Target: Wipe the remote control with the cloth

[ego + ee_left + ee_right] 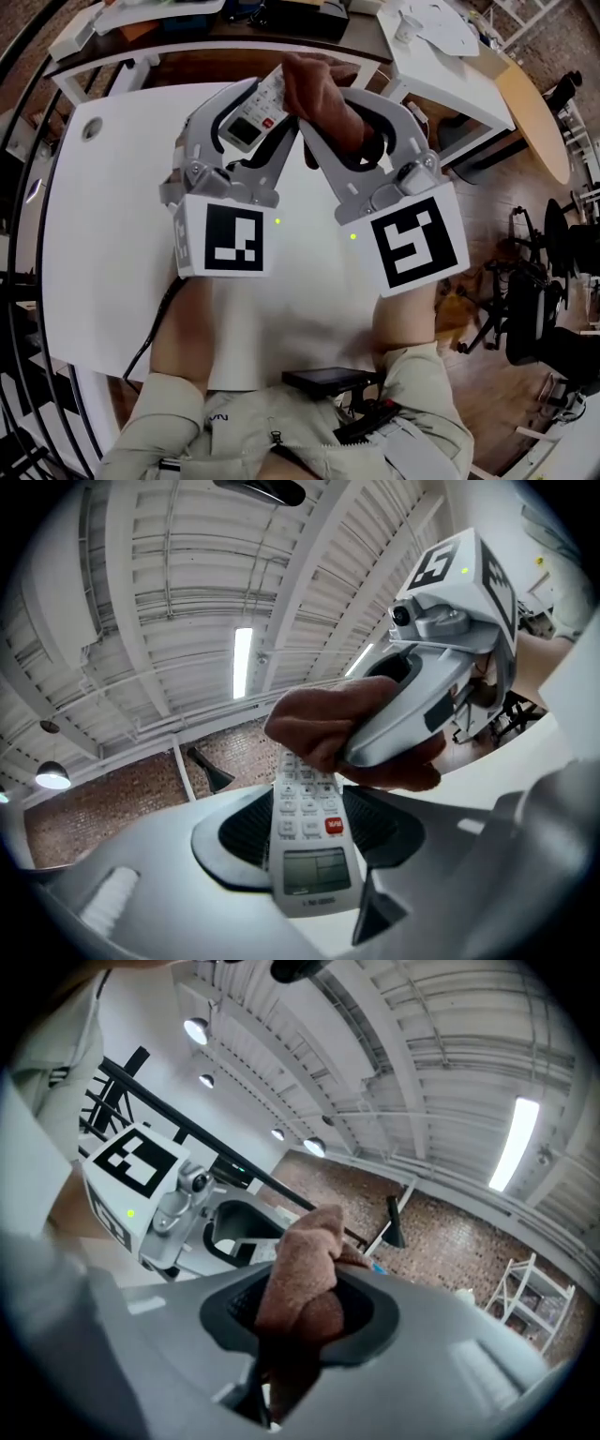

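Remote control (pixel 253 117), clamped in left gripper (pixel 309 822), is partly hidden by cloth (pixel 323 94) pinched in right gripper (pixel 298 1312).

The remote control (pixel 305 855) is smooth white plastic, with a dull grey screen and one glossy red key. The cloth (pixel 302 1269) is reddish-brown, soft and nubbly, like terry. The left gripper (pixel 251 120) and right gripper (pixel 339 112) have smooth, matt, light-grey plastic shells and black ribbed pads (pixel 242 832). The table (pixel 112 234) is smooth matt white. At 2 o'clock in the head view, a tabletop (pixel 534 112) looks like pale, smooth wood. At 8 o'clock in the left gripper view is a rough brick wall (pixel 103 799).
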Demonstrator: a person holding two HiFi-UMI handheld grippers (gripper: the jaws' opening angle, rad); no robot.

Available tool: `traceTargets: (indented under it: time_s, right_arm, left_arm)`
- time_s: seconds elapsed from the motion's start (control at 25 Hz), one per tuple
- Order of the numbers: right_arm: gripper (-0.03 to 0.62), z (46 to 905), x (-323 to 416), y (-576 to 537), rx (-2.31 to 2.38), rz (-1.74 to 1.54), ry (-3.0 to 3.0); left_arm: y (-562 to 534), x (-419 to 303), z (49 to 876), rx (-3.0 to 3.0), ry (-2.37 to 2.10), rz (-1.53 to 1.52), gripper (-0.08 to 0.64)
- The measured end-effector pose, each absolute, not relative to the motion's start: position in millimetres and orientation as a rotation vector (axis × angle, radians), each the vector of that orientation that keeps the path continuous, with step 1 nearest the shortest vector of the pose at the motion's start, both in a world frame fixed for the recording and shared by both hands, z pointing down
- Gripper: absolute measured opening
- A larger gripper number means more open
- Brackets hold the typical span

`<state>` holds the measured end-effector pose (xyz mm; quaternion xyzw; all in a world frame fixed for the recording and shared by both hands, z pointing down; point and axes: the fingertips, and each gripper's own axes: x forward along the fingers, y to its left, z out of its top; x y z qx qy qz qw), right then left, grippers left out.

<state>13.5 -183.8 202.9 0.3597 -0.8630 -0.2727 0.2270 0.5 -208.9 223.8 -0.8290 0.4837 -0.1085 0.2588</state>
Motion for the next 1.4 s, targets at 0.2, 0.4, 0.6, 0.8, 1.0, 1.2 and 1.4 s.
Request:
traceTargets:
  time_s: [0.2, 0.4, 0.6, 0.8, 1.0, 1.2, 1.4]
  right_arm:
    - [0.112, 225.7, -2.4, -169.8, 0.823, -0.705, -2.355]
    - [0.112, 231.3, -7.1, -158.7, 0.727, -0.685, -2.389]
    - [0.112, 225.5, -1.5, -153.9, 0.677, -0.664, -2.454]
    - [0.112, 182.3, 23.9, -168.5, 1.009, -0.657, -2.573]
    - [0.114, 169.0, 36.3, -180.7, 1.167, -0.728, -2.522]
    - [0.112, 177.8, 30.1, -183.3, 1.134, -0.725, -2.490]
    - [0.112, 195.2, 15.2, -177.9, 1.009, -0.715, -2.454]
  left_arm:
    - [-207.7, 1.7, 230.2, -2.211, 1.294, -0.348, 0.242]
    - [-204.5, 3.4, 232.1, -2.184, 1.249, -0.373, 0.242]
    - [-200.2, 11.2, 233.5, -2.231, 1.186, -0.349, 0.242]
    - [-199.7, 12.9, 235.4, -2.270, 1.171, -0.335, 0.242]
    - [-198.6, 15.9, 235.6, -2.228, 1.157, -0.363, 0.242]
    - [-197.0, 20.0, 236.4, -2.214, 1.140, -0.380, 0.242]
    - [-196.8, 20.2, 237.3, -2.204, 1.137, -0.391, 0.242]
